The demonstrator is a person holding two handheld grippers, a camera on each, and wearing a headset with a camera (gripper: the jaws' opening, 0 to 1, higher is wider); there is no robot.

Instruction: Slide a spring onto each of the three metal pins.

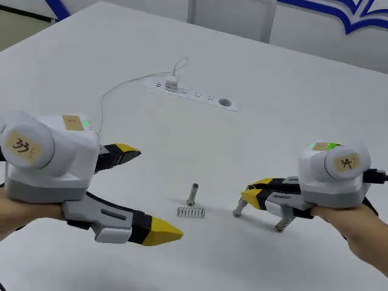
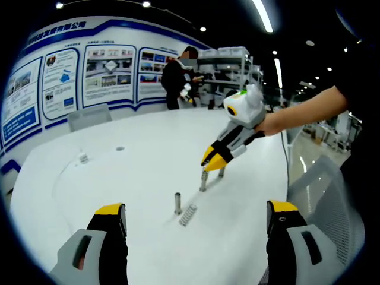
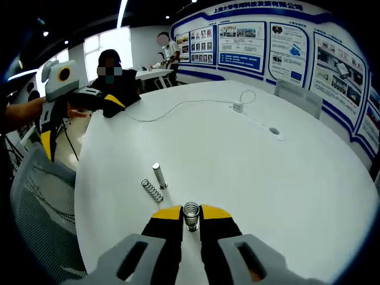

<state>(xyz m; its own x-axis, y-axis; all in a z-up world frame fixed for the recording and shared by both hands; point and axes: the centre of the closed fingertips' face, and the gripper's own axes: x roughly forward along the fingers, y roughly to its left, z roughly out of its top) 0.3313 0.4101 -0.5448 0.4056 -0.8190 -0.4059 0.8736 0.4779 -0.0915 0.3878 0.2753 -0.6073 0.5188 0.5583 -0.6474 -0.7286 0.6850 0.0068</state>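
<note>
Pinching the right gripper (image 1: 250, 195) shut on a spring (image 3: 190, 209) (seen end-on). Holding the left gripper (image 1: 156, 191) wide open, gripping nothing, left of a bare pin (image 1: 193, 194) and loose spring (image 1: 191, 211).

On the right gripper (image 3: 190, 217), the jaws cover the lower part of a coiled piece (image 3: 190, 209) (spring alone or on a pin, I can't tell). In the head view, its body hides the top of another spring (image 1: 282, 225) near the table's (image 1: 273, 91) front edge.

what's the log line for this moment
left gripper open | right gripper shut on held spring over pin | sprung pin beside it | bare pin upright | loose spring lying by bare pin
</note>
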